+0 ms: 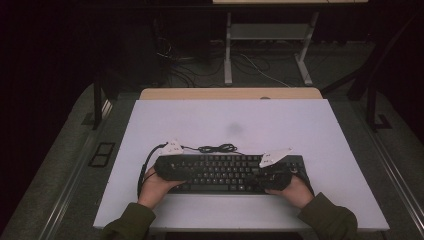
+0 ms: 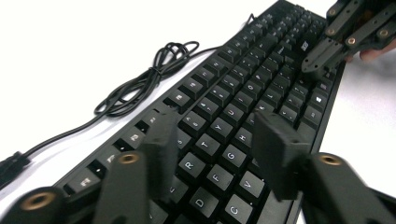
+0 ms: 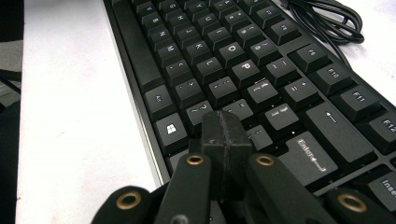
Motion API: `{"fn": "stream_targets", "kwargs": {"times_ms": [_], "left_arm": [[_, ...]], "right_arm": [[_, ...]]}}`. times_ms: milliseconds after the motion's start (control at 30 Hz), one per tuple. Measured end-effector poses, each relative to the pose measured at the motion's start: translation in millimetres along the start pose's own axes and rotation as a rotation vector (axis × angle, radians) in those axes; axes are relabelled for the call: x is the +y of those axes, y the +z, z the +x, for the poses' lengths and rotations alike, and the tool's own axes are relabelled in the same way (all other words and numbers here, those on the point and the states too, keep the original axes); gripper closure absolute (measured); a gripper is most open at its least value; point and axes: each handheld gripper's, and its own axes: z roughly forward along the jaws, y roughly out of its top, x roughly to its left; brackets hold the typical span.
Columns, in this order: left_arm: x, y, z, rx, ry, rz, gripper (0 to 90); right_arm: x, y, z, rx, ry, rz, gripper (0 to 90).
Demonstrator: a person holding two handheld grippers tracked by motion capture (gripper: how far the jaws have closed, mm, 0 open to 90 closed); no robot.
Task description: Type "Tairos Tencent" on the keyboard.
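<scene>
Hovering left gripper [image 2: 212, 149] apart over keyboard [image 2: 243, 102] mid-keys.

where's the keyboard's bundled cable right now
In the high view the coiled cable lies on the white table, just behind the keyboard, between the two grippers.

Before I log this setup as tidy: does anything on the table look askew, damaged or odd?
Nothing is damaged or spilled. The black keyboard lies square to the white table's front edge, all visible keys in place. Only its cable looks untidy, lying in a loose tangle just behind it.
</scene>
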Motion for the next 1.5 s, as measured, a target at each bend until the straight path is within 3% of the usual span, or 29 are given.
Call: {"fn": "stream_targets", "kwargs": {"times_ms": [300, 533, 800, 1000, 1167, 1500], "left_arm": [[-9.8, -10.5, -1.8, 0.030, 0.005, -0.021, 28.4], [-16.2, -10.8, -3.9, 0.024, 0.001, -0.028, 24.3], [-17.6, -9.9, -5.7, 0.021, -0.004, -0.031, 18.6], [-18.0, -8.6, -6.8, 0.014, -0.005, -0.030, 18.0], [-17.3, -9.5, -6.8, 0.019, -0.007, -0.037, 17.6], [-17.7, -12.8, -6.1, 0.033, -0.016, -0.051, 17.6]], "right_arm": [[0.5, -0.2, 0.0, 0.000, -0.003, 0.001, 88.7], [2.7, -5.6, 1.3, -0.003, -0.016, -0.047, 82.8], [4.4, -12.9, -1.5, 0.007, 0.021, -0.118, 65.4], [8.3, -12.8, -5.1, -0.011, 0.045, -0.151, 42.5], [14.2, -13.2, -11.7, -0.021, 0.081, -0.201, 30.0], [27.0, -3.0, -14.3, -0.035, 0.086, -0.241, 23.6]]}}
